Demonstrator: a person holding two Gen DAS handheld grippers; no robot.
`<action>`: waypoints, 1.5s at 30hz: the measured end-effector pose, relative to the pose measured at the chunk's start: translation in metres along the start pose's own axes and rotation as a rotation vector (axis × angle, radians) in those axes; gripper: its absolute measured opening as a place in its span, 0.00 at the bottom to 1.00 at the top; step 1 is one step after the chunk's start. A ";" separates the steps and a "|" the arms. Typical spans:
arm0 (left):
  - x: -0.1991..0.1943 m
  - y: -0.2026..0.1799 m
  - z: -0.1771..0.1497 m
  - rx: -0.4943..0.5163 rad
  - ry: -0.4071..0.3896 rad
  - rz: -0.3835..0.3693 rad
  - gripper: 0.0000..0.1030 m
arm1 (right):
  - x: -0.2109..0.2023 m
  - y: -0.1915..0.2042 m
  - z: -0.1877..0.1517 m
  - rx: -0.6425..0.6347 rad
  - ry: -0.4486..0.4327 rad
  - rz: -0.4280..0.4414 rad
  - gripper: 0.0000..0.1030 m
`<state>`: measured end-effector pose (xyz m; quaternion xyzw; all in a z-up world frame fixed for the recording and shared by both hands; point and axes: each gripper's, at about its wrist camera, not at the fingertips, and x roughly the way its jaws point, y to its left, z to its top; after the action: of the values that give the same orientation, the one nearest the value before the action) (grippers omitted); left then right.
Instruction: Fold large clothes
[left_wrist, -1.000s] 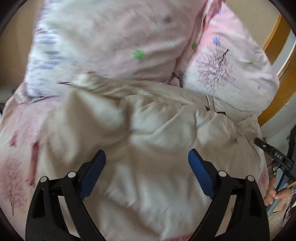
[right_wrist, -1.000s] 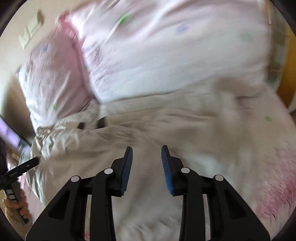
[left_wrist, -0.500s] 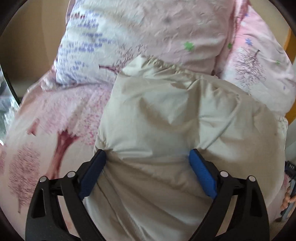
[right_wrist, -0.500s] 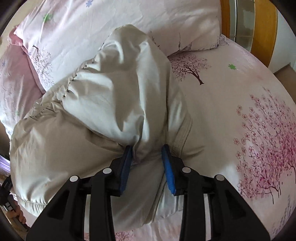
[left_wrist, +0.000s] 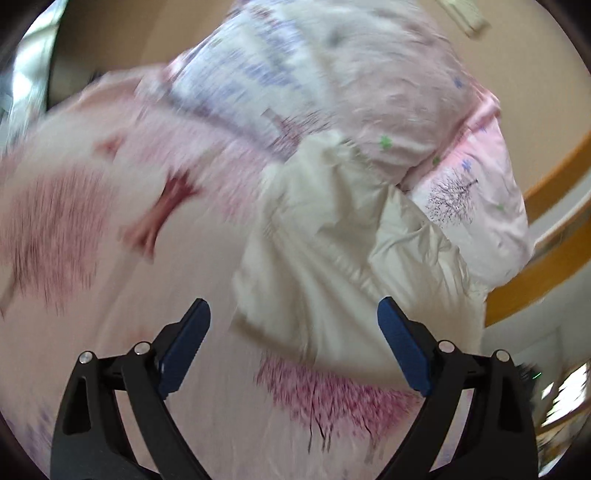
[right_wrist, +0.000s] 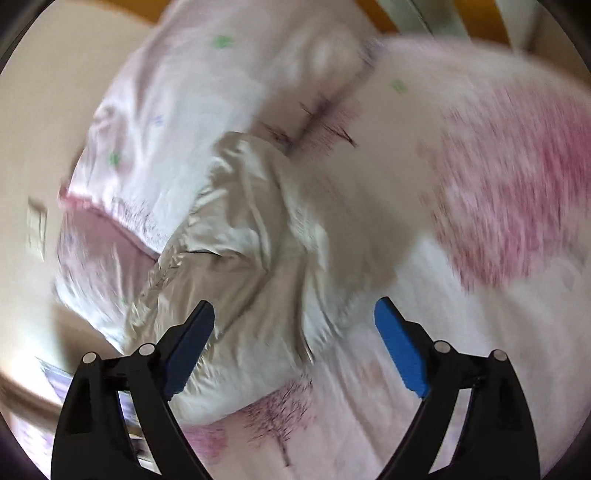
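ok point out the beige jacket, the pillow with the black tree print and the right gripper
beige jacket (left_wrist: 332, 258), left wrist view, crumpled middle of the fabric
pillow (left_wrist: 476, 206), left wrist view, face beside the black tree print
right gripper (right_wrist: 294, 325), right wrist view, gap midway between its blue fingertips

Motion blur smears the bed sheet (left_wrist: 74, 229) on the left – its tree prints unreadable – and the pale garment's (right_wrist: 258, 258) near edge blurs too.

Bedroom, floral bedsheet (left_wrist: 110, 295), pillows (left_wrist: 332, 74)
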<state>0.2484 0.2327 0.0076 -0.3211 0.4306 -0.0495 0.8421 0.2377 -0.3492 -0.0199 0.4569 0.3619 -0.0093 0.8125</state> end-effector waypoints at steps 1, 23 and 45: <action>0.001 0.004 -0.002 -0.036 0.013 -0.020 0.89 | 0.006 -0.011 -0.002 0.074 0.028 0.019 0.88; 0.061 0.019 -0.002 -0.347 -0.012 -0.176 0.73 | 0.041 -0.029 0.003 0.214 0.032 0.120 0.63; 0.018 0.023 0.007 -0.339 -0.118 -0.325 0.28 | 0.001 0.008 -0.008 0.065 -0.027 0.303 0.26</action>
<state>0.2606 0.2475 -0.0156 -0.5253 0.3256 -0.0927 0.7807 0.2365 -0.3380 -0.0173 0.5322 0.2775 0.0954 0.7942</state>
